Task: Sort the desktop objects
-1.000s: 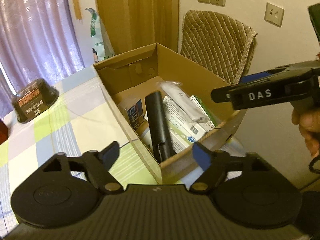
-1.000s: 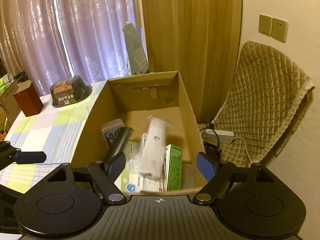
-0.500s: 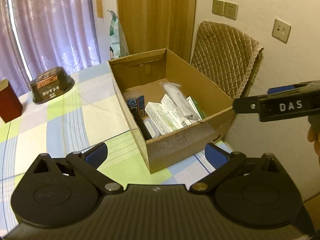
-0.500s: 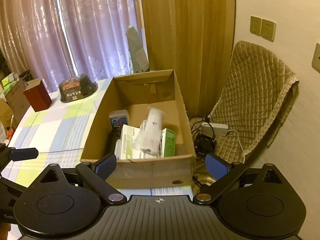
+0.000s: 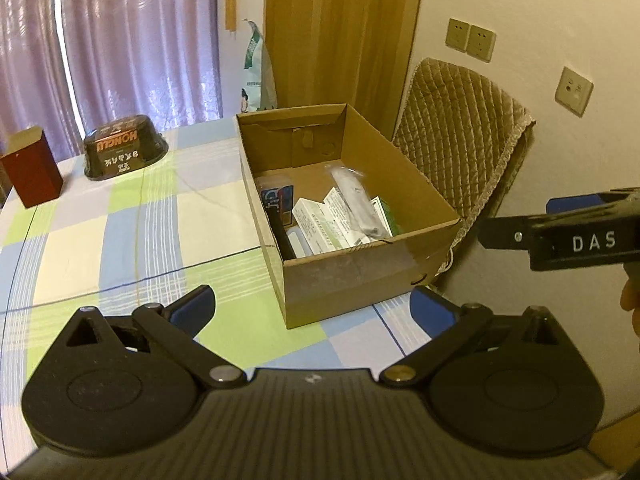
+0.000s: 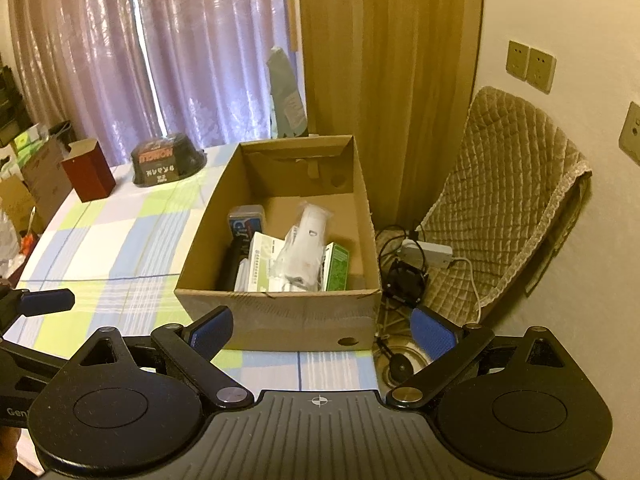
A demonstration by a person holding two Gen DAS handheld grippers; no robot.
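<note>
While both grippers hang wide apart and empty near the cardboard box, left gripper and right gripper short of its front wall, the sorted items lie inside the box on the checked surface.

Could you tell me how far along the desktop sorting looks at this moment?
Mostly done, it seems: the open brown cardboard box already holds the black stick-shaped device, white paper cartons, a plastic-wrapped white item and a green carton. Nothing is in hand; left gripper and right gripper have jaws open and empty. The dark oval bowl and dark red box remain on the checked tablecloth.
</note>
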